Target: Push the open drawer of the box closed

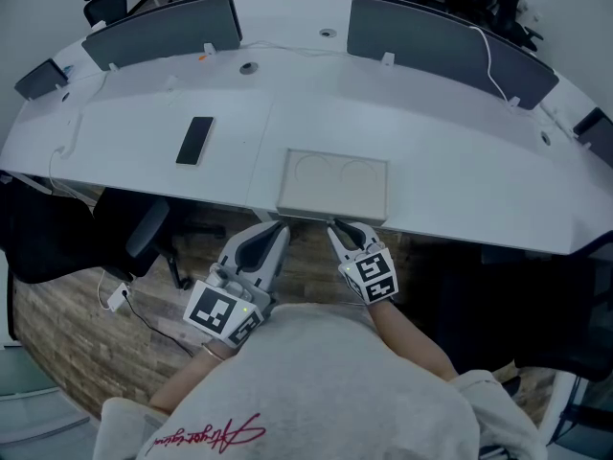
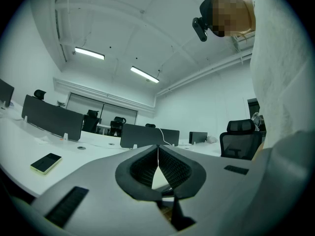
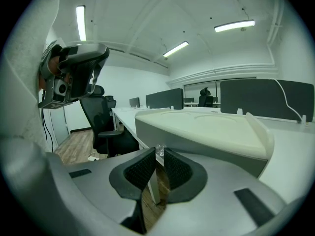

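The beige box stands at the near edge of the white desk, with two round hollows in its lid. In the right gripper view its front face fills the middle. A small clear drawer knob sits right at the tips of my right gripper, whose jaws stand a narrow slit apart around it. In the head view that right gripper touches the box's front. My left gripper hangs just left of the box below the desk edge, and in its own view the left gripper is shut and empty.
A dark phone lies on the desk to the left, seen as the phone in the left gripper view. Grey divider screens line the desk's far side. A black office chair stands beside the desk over the wooden floor.
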`<state>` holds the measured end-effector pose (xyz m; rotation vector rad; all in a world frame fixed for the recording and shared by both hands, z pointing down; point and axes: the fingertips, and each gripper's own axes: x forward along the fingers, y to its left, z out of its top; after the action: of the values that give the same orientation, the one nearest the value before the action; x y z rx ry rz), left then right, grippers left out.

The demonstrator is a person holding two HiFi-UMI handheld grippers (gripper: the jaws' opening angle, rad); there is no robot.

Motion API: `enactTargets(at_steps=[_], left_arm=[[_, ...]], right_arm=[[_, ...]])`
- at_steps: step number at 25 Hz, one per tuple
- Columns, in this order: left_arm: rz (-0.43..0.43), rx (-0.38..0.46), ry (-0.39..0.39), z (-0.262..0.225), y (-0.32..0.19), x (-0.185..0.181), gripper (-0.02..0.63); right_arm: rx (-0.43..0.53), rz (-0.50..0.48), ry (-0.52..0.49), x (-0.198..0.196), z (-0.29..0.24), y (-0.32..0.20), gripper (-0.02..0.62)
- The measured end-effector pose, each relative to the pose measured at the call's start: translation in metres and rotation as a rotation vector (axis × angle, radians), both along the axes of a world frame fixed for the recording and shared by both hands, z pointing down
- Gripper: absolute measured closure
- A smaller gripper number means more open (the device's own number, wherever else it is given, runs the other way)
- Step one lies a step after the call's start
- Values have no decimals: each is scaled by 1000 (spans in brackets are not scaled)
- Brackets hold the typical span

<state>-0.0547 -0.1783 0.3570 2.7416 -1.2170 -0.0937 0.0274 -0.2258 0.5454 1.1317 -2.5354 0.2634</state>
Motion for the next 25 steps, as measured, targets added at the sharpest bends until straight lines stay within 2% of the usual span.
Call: enactTargets(at_steps=[5, 14, 19, 25], left_arm=[[6, -2, 0, 0, 2, 0, 588], [18, 1, 18, 0, 6, -9, 588], [50, 10, 29, -1, 12, -11, 588], [104, 43, 24, 2, 22, -10, 588]], right_arm=[[-12, 8, -50, -2, -1, 1, 538], [22, 55, -28, 4, -8, 11, 537], [113, 120, -47, 12, -42, 26, 537], [309, 141, -120, 6, -127, 48, 542]])
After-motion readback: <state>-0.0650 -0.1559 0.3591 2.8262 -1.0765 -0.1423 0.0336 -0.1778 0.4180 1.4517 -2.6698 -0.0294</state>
